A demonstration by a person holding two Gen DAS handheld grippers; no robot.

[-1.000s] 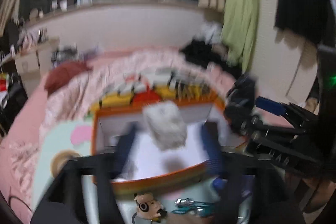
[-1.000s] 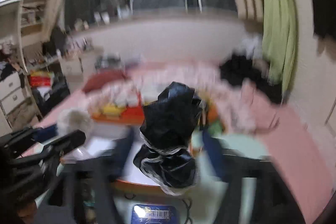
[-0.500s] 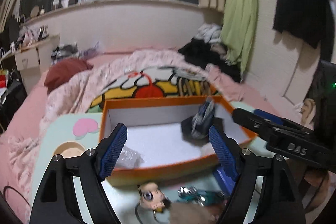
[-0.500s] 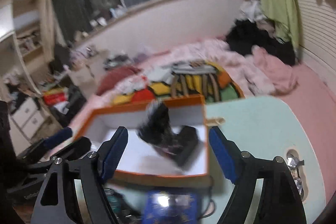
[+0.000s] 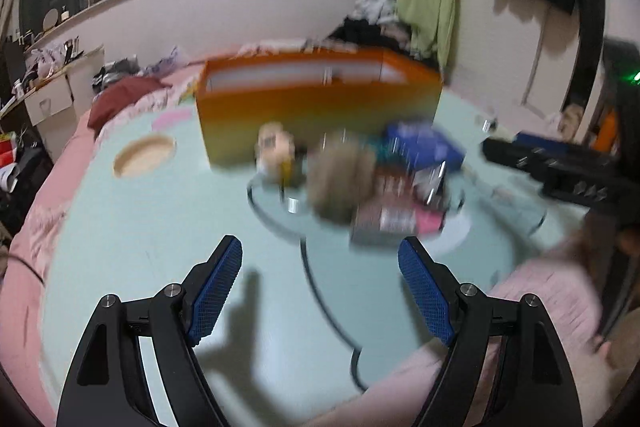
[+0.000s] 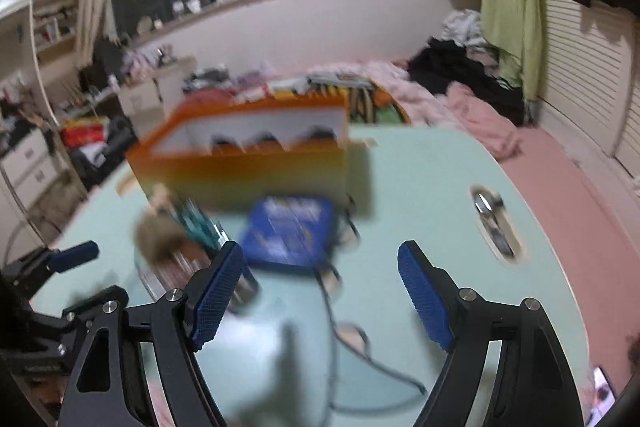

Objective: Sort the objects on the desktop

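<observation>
Both views are showing heavy motion blur. The left gripper point(image 5: 320, 291) is standing spread over the pale green table point(image 5: 132, 239), nothing between its jaws. The right gripper point(image 6: 320, 293) is likewise standing spread and empty. Beyond them, a blue packet point(image 6: 290, 229), a furry brown item point(image 5: 340, 179) and a small figurine point(image 5: 276, 149) are lying just in front of the orange box point(image 5: 316, 107). No writing is legible.
</observation>
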